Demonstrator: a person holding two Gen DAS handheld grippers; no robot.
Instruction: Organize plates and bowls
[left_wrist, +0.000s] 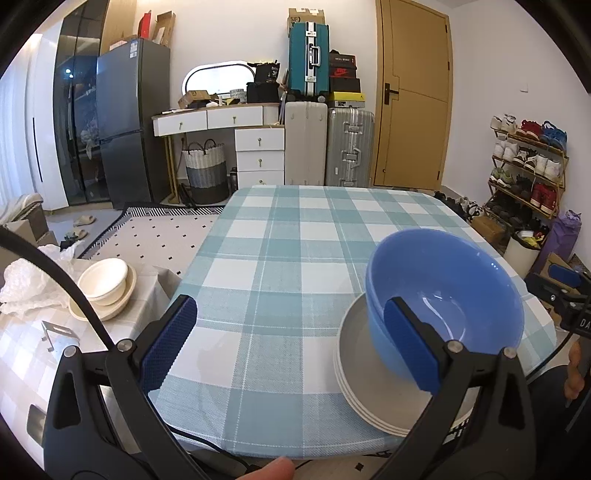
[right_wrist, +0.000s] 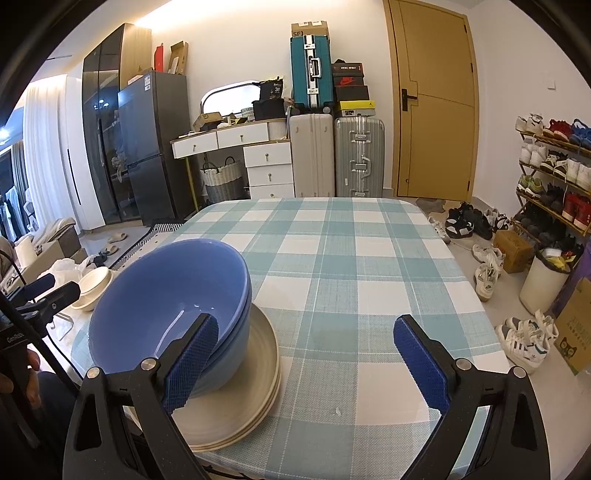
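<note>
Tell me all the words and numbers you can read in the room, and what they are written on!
"SF" on the cardboard box atop the teal suitcase.
"ROG" on a black box in the shoebox stack; what follows is blurred.
Nike swoosh sign, no words, on the red shoebox.
"30" on the black bag on the dresser.
"GenRob...", cut off, on the left gripper.
The fridge sticker is too small to read.

The tabletop (right_wrist: 369, 258) wears a teal-and-white checked cloth. On it, blue bowls (right_wrist: 166, 295) sit on cream plates (right_wrist: 258, 376). The fingers (right_wrist: 192, 362) carry dark blue textured pads on black frames. Off to the side, more bowls (left_wrist: 103, 280) are cream. The door (right_wrist: 436, 103) is mustard yellow, and one suitcase (right_wrist: 310, 70) is teal.
</note>
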